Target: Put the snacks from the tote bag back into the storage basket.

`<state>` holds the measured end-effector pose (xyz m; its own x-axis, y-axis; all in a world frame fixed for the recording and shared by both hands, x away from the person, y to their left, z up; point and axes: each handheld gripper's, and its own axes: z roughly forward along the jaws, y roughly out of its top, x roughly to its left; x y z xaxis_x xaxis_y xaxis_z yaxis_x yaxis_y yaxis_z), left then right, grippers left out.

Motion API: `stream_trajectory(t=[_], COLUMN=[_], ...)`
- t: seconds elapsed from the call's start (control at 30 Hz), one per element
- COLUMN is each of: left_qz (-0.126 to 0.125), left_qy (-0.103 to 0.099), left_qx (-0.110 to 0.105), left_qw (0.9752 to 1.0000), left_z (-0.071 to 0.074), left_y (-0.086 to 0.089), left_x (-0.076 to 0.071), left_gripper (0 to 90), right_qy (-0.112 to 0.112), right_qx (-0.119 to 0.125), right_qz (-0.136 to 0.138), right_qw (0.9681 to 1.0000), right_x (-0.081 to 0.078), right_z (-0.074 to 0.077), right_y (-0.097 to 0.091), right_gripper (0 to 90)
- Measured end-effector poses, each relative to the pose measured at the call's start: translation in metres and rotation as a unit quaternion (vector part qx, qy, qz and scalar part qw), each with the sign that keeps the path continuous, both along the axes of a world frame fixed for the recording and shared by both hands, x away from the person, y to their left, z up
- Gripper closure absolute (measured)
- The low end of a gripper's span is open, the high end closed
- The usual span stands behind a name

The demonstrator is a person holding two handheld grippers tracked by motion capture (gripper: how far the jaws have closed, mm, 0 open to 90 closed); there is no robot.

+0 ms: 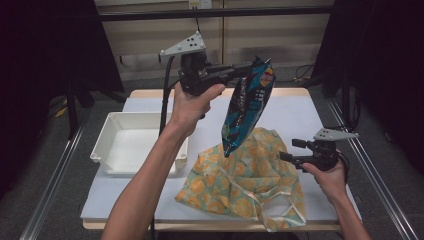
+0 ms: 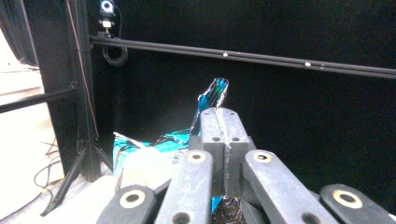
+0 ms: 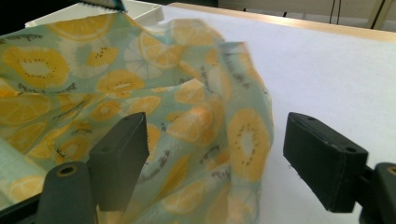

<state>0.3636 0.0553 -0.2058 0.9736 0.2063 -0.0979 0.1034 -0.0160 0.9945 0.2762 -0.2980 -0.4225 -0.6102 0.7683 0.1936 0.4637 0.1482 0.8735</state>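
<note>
The chip bag (image 1: 247,107) hangs in the air above the cloth bag (image 1: 245,182), pinched at its top corner by the clenched left gripper (image 1: 250,67). The grip is thin, so the chip bag may slip and fall past the tray (image 1: 117,142). The right gripper (image 1: 290,150) is released beside the cloth on the counter (image 1: 295,112); it could snag the fabric.

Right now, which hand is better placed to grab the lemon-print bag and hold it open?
Right. The right gripper sits beside the fabric bag with its jaws open, the cloth directly ahead. The left gripper is raised above the table, shut on the chip bag.
</note>
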Motion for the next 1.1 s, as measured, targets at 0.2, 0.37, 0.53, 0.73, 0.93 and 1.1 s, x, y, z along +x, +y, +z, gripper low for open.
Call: stream_trajectory(t=[0.2,0.37,0.53,0.73,0.93,1.1], left_qz=[0.019,0.038,0.054,0.079,0.106,0.126], left_qy=[-0.002,0.000,0.002,0.004,0.002,0.009], left_qx=[0.005,0.006,0.013,0.017,0.015,0.027], left_qw=[0.9998,0.9993,0.9985,0.9967,0.9943,0.9916], left_z=[0.003,-0.003,-0.012,-0.016,-0.015,-0.022], left_y=[0.019,0.041,0.061,0.090,0.113,0.127], left_x=[0.004,0.006,0.008,0.007,0.004,0.004], left_gripper=[90.0,90.0,90.0,90.0,90.0,90.0], right_qy=[-0.003,-0.012,-0.015,-0.015,-0.015,-0.019], right_qx=[0.000,0.008,0.015,0.025,0.024,0.022], right_qz=[-0.007,-0.012,-0.015,-0.015,-0.016,-0.019], right_qw=[1.0000,0.9998,0.9997,0.9995,0.9995,0.9994], right_x=[-0.016,-0.028,-0.037,-0.048,-0.055,-0.060], right_z=[-0.004,0.000,0.000,-0.003,-0.006,-0.006], right_y=[-0.005,-0.010,-0.012,-0.012,-0.013,-0.014], right_gripper=[21.6,20.6,20.0,20.0,20.0,18.4])
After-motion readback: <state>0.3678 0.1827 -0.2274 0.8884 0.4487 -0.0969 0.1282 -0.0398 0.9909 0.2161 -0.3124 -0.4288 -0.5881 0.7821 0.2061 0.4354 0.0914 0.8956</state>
